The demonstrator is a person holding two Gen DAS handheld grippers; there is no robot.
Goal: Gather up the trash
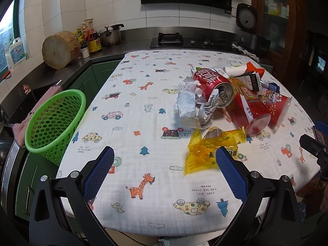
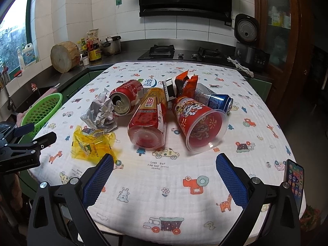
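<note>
A heap of trash lies on the patterned tablecloth (image 1: 143, 123): crumpled foil paper (image 1: 190, 104), a red can (image 1: 213, 86), a red bottle (image 2: 149, 121), a red plastic cup (image 2: 202, 125), a blue can (image 2: 219, 101), orange wrappers (image 2: 185, 82) and a yellow wrapper (image 1: 207, 151). A green basket (image 1: 55, 123) stands at the table's left edge. My left gripper (image 1: 165, 153) is open over the cloth, its right finger just in front of the yellow wrapper. My right gripper (image 2: 165, 162) is open, short of the bottle and cup, holding nothing.
A phone (image 2: 294, 181) stands at the table's right front corner. Behind the table runs a counter with a gas hob (image 1: 167, 40), a pot (image 1: 110, 37), bottles and a wooden block (image 1: 59, 49). A pink cloth (image 1: 30, 114) hangs beside the basket.
</note>
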